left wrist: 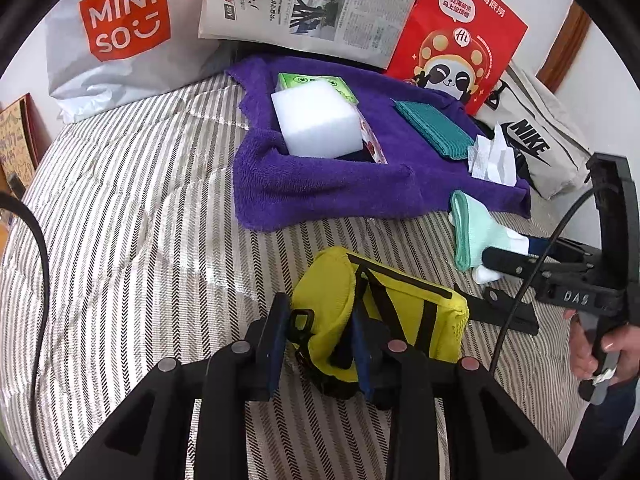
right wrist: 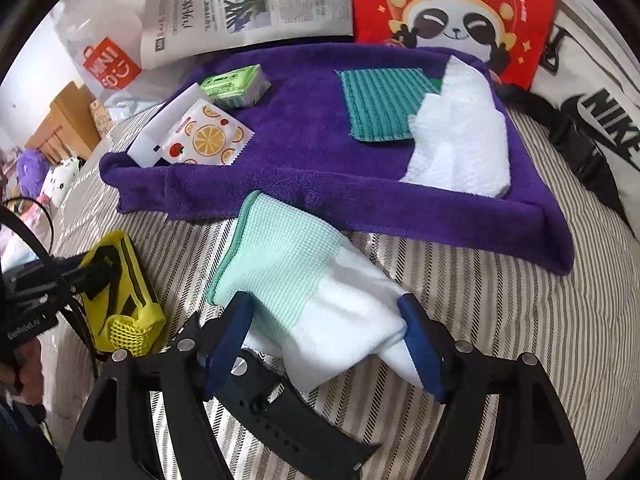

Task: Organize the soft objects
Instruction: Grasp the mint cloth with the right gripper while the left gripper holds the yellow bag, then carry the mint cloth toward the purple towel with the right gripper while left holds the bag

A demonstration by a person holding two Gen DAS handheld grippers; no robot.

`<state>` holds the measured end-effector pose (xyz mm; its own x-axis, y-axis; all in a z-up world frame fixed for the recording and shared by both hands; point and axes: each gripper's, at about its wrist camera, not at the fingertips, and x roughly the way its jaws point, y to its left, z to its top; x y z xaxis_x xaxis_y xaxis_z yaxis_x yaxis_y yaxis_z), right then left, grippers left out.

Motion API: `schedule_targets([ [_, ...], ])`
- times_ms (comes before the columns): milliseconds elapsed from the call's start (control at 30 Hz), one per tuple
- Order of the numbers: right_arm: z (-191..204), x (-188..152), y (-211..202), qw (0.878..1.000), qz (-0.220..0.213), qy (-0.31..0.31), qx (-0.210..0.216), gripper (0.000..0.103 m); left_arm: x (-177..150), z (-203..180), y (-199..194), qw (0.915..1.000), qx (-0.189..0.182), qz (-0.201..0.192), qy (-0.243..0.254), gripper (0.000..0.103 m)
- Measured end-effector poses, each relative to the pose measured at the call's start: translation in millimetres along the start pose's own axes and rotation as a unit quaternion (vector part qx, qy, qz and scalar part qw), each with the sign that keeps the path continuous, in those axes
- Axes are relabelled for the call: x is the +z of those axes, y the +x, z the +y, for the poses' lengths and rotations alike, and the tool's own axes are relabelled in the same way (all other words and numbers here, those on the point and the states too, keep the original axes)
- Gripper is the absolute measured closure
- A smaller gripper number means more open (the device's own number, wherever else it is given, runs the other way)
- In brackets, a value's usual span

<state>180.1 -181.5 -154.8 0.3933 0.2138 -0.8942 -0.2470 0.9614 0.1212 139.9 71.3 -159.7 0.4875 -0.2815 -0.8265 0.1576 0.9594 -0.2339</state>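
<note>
Sock (right wrist: 304, 280), mint-cuffed and white, lies on the striped bedspread (right wrist: 480, 300) just before the purple towel (right wrist: 300, 152); light and limp, it wants pinching mid-body. Right gripper (right wrist: 326, 344) straddles it, jaws spread. Left gripper (left wrist: 320, 344) clamps the yellow pouch (left wrist: 380, 308).

A bed with a grey-and-white striped cover (left wrist: 132, 208) fills the scene in even daylight. Beyond it stands a white wall (left wrist: 576, 68) with a wooden door frame (left wrist: 566, 46) far right, and wooden furniture (right wrist: 66, 118) far left.
</note>
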Motion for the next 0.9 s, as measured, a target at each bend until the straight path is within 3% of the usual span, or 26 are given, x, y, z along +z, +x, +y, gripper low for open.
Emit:
schedule_targets([
  [200, 7, -4, 3, 0.999, -0.017, -0.032, -0.014, 0.034, 0, -1, 1, 1.0, -0.001, -0.002, -0.003, 0.073],
  [267, 7, -5, 2, 0.999, -0.022, -0.034, -0.01, 0.045, 0, -1, 2, 1.0, -0.001, -0.003, -0.002, 0.072],
  [333, 7, -5, -1, 0.999, -0.025, -0.038, 0.0, 0.072, 1, 0, 2, 1.0, -0.005, -0.005, -0.005, 0.072],
  [400, 7, -6, -4, 0.999, -0.024, -0.038, 0.025, 0.078, 2, 1, 3, 0.9999, -0.008, -0.003, -0.01, 0.072],
  [533, 7, -8, -10, 0.999, -0.021, -0.027, 0.04, 0.082, 1, 3, 3, 0.9998, -0.013, -0.003, -0.013, 0.073],
  [900, -5, -16, -44, 0.999, -0.04, -0.017, 0.026, 0.082, -1, 5, -20, 0.9993, -0.021, -0.01, -0.029, 0.076],
])
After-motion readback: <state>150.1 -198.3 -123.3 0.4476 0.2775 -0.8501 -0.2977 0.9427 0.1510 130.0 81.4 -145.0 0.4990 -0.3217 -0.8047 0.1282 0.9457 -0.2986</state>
